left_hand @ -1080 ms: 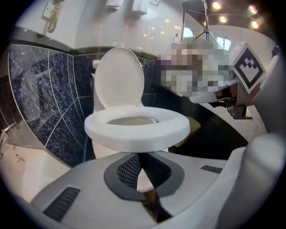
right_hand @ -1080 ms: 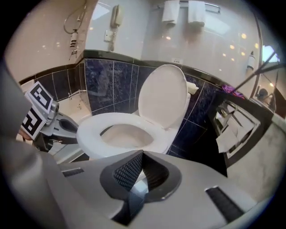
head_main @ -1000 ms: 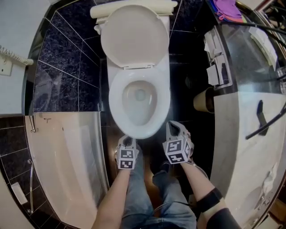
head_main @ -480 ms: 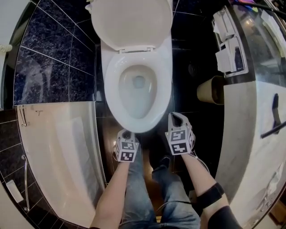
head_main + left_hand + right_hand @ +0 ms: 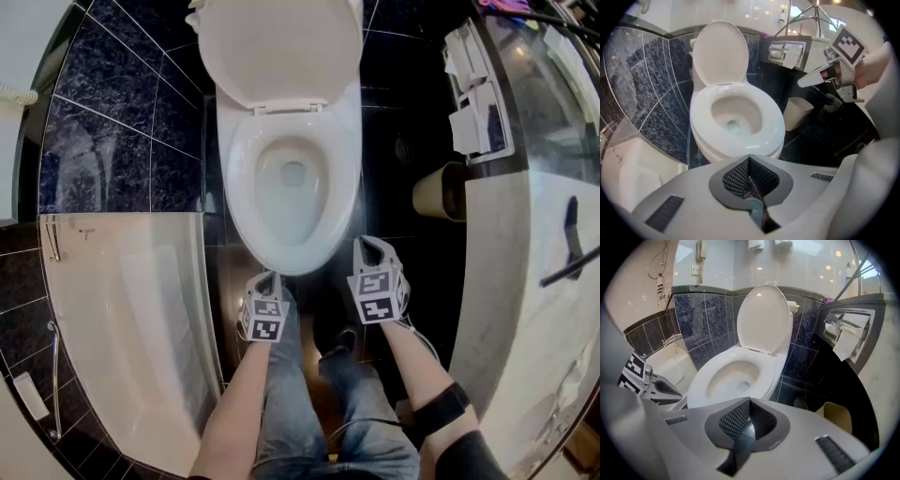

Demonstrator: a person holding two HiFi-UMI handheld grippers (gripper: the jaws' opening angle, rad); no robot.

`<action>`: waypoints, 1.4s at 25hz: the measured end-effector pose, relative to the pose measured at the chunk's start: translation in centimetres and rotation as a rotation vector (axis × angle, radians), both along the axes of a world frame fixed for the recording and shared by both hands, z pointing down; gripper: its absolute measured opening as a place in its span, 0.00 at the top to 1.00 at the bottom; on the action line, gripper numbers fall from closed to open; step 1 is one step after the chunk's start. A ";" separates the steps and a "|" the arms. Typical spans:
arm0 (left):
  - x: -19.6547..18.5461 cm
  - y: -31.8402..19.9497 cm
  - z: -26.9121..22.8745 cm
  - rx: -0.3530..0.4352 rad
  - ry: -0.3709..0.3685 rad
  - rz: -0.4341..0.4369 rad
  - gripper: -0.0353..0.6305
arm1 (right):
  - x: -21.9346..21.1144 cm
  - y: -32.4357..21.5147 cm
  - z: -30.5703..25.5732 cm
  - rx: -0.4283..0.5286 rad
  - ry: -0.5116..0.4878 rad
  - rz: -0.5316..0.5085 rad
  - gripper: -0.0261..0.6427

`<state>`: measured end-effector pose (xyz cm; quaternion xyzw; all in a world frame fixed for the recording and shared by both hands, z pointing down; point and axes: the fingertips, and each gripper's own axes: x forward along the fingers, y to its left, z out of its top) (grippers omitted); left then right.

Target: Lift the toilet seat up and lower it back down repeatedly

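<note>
**Toilet seat at rest, both grippers in front of it.** The toilet seat (image 5: pixel 292 261) is lying flat on the toilet bowl (image 5: pixel 281 202), its ring framing the opening. The lid (image 5: pixel 279 47) is standing raised at the back of the bowl. The left gripper (image 5: pixel 265 281) is hovering just in front of the bowl's front-left edge. The right gripper (image 5: pixel 368 248) is hovering close beside its front-right edge. Neither appears to be touching the seat. Each gripper's jaws are pressing together with nothing between them.

**Handling, judged from the surface.**
- The seat is looking like stiff moulded plastic: glossy, likely slippery, and fairly light.
- It is probably pivoting on hinges at the back of the bowl, below the lid.
- The best hold is likely the front of the ring, farthest from the hinges. There, closed jaws could hook under the lip, or opened jaws could pinch the rim.
- A smooth rim may slide off the pads, so lowering calls for support all the way down to keep the seat from slamming onto the bowl.
</note>
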<state>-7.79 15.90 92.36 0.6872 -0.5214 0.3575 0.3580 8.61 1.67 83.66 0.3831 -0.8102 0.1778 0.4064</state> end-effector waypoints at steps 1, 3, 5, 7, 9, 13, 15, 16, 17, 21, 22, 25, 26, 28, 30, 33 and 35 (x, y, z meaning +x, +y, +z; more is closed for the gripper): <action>0.0 -0.2 -0.7 0.005 0.006 -0.005 0.96 | -0.1 0.1 -0.5 -0.001 0.000 -0.001 0.93; 0.0 -0.6 -2.7 0.027 0.013 -0.015 0.96 | -0.2 0.4 -1.8 -0.001 -0.001 -0.003 0.93; -0.1 -1.2 -5.4 0.060 0.015 -0.025 0.96 | -0.2 0.4 -3.8 -0.001 -0.008 0.000 0.93; -0.2 -1.8 -9.0 0.090 0.023 -0.036 0.96 | -0.3 0.5 -6.5 0.001 -0.019 0.005 0.93; -0.3 -2.8 -13.6 0.138 0.031 -0.040 0.96 | -0.6 0.5 -9.9 0.008 -0.039 0.005 0.93; -0.9 -4.7 -23.9 0.237 0.039 -0.053 0.96 | -2.1 0.1 -18.2 0.043 -0.097 -0.017 0.93; -1.4 -5.5 -28.7 0.284 0.038 -0.060 0.96 | -2.8 -0.3 -22.6 0.069 -0.133 -0.031 0.93; -1.9 -5.9 -31.0 0.313 0.029 -0.058 0.96 | -3.1 -0.6 -24.7 0.083 -0.153 -0.037 0.93; -2.4 -6.4 -33.0 0.342 0.016 -0.058 0.96 | -3.4 -1.0 -26.7 0.097 -0.173 -0.042 0.93; -3.6 -6.8 -41.6 0.432 0.014 -0.077 0.96 | -3.2 -1.2 -33.7 0.117 -0.230 -0.050 0.93; -3.6 -6.8 -43.7 0.450 0.020 -0.078 0.96 | -3.0 -1.0 -35.2 0.122 -0.241 -0.052 0.93; -3.5 -6.1 -49.0 0.493 0.038 -0.071 0.96 | -2.0 -0.4 -38.9 0.151 -0.262 -0.066 0.93; -3.5 -5.9 -50.5 0.506 0.041 -0.068 0.96 | -1.7 0.0 -40.1 0.158 -0.266 -0.073 0.93; -3.6 -5.5 -52.9 0.530 0.047 -0.066 0.96 | -1.3 0.7 -42.4 0.172 -0.276 -0.083 0.93; -3.5 -5.3 -54.9 0.556 0.048 -0.060 0.96 | -0.6 1.2 -44.2 0.189 -0.290 -0.085 0.93; -3.5 -5.1 -57.5 0.593 0.044 -0.052 0.96 | 0.6 1.5 -46.1 0.212 -0.302 -0.071 0.93; -3.6 -4.8 -58.8 0.613 0.048 -0.052 0.96 | 1.4 1.8 -46.9 0.225 -0.304 -0.054 0.93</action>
